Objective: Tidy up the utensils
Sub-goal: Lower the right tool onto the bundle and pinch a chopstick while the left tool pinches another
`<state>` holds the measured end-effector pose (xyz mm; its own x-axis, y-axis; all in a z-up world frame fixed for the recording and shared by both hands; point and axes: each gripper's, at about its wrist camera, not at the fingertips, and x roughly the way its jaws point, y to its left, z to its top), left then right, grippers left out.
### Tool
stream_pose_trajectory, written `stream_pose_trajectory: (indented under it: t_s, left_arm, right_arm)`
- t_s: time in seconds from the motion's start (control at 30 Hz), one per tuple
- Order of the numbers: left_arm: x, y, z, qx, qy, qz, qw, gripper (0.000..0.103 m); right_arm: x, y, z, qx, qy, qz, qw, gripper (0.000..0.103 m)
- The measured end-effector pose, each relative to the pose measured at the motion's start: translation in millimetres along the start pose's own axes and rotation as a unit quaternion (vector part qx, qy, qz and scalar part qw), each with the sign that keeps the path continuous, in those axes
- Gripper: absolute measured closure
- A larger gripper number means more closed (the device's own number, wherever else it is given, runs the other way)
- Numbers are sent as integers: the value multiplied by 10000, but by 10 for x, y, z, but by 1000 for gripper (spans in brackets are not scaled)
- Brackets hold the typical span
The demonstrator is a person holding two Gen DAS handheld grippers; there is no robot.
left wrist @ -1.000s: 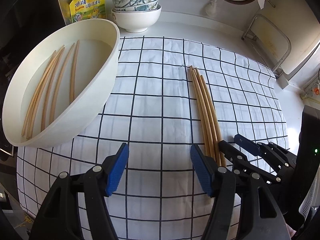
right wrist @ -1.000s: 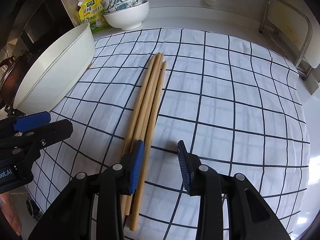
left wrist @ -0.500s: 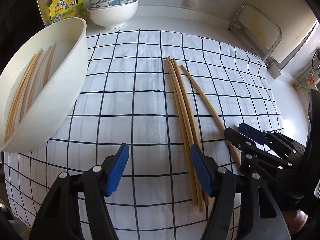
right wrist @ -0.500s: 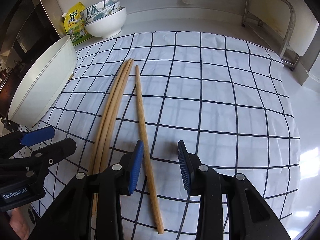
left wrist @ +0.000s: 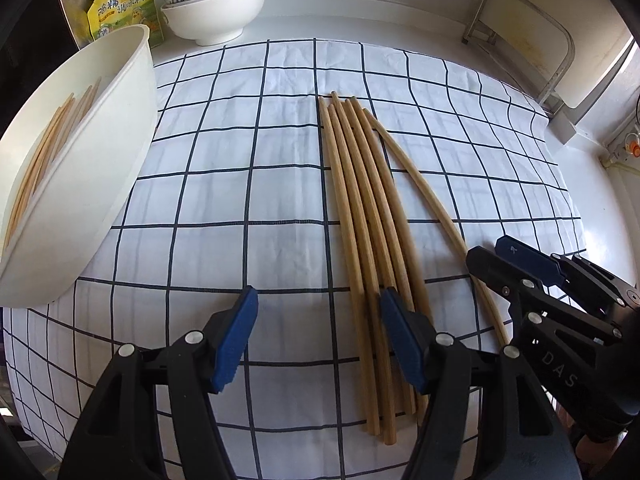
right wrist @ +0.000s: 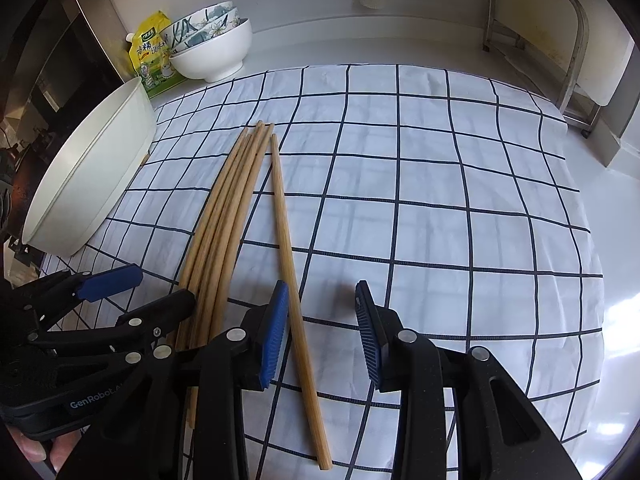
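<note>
From the left wrist, the left tongs [left wrist: 318, 332] stood open over the checked cloth [left wrist: 248, 184] on the worktop, gripping nothing, their right-hand pad just at the near end of a bundle of chopsticks [left wrist: 368, 216] that lay side by side. One single chopstick [left wrist: 432, 200] lay splayed off to the right of the bundle, running toward the right tongs [left wrist: 516, 258]. A white basin [left wrist: 100, 168] at the left, tilted up on its side, held more chopsticks, and stacked bowls [left wrist: 216, 4] stood at the back beside a yellow pouch [left wrist: 122, 4]. From the right wrist, the right tongs [right wrist: 322, 332] were partly open and empty, with the single chopstick [right wrist: 290, 248] passing between the pads, close to the left one but not pinched. The likely step was to pick up that stray stick; it would go best if the pads came low, centred on the stick and closed squarely across it, keeping clear of the bundle [right wrist: 224, 216] so nothing rolled.
</note>
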<state>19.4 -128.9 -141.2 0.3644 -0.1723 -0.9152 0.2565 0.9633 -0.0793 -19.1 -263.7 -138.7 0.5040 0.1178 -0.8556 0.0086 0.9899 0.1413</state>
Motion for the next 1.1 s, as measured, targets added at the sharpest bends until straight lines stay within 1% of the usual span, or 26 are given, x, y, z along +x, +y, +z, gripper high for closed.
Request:
stream_pose_trajectory:
  t_s: [0.4,0.5,0.87,1.0,1.1]
  left_arm:
    - [-42,193,-10,-242,-45,133,9996,38]
    - [-65,201,-5,-277,-109,172,9994,38]
    - [19,152,44,-236,-107,349,9991,37]
    - [58,117,102,-191,-113,433,9988,37]
    - [85,89,154,-154,-123,453,9988,37]
  right_arm:
    - [26,15,29,-79,6,25,10000,70]
    - [27,19,38,-92,-2,46,9999,70]
    - [45,43,38,-185,-12,-13,9998,70]
    - [66,72,47,-316,-27,-120,9994,70]
    - [91,147,63,-593,-31,-349,9976,70]
